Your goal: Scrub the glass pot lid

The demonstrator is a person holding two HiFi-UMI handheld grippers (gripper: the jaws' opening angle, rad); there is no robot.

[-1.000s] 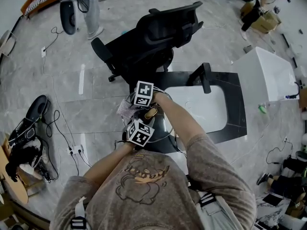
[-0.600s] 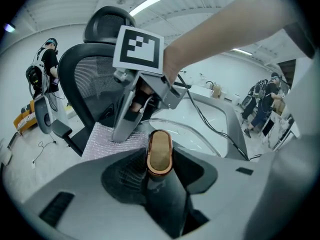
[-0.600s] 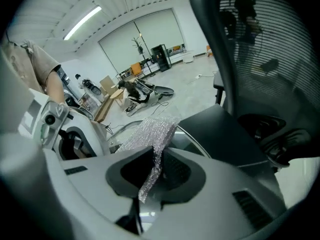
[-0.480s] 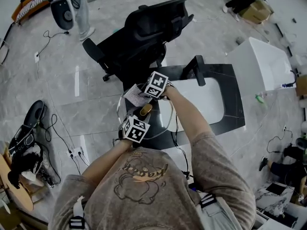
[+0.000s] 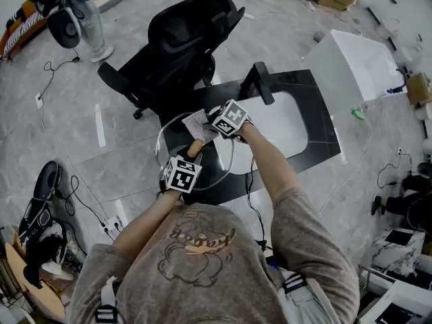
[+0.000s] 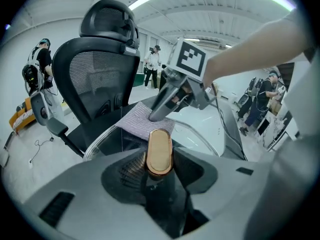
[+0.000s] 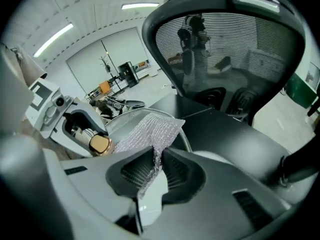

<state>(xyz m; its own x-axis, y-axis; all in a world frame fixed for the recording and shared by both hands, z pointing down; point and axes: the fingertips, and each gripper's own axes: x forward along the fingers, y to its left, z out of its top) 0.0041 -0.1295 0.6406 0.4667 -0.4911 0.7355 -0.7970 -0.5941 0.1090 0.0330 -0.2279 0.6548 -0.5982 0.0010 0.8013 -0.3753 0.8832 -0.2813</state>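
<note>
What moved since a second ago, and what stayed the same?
The right gripper slid the mesh scrubbing cloth over the glass pot lid, from the left of the gold knob round to its far side. Nothing was grabbed or let go. The left gripper stays shut on the knob, and the right one stays shut on the cloth.

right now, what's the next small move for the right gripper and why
Probably sweep the scrub cloth across the glass lid toward its rim: the right gripper holds the cloth on the glass, and the left gripper is shut on the lid's gold knob.
</note>
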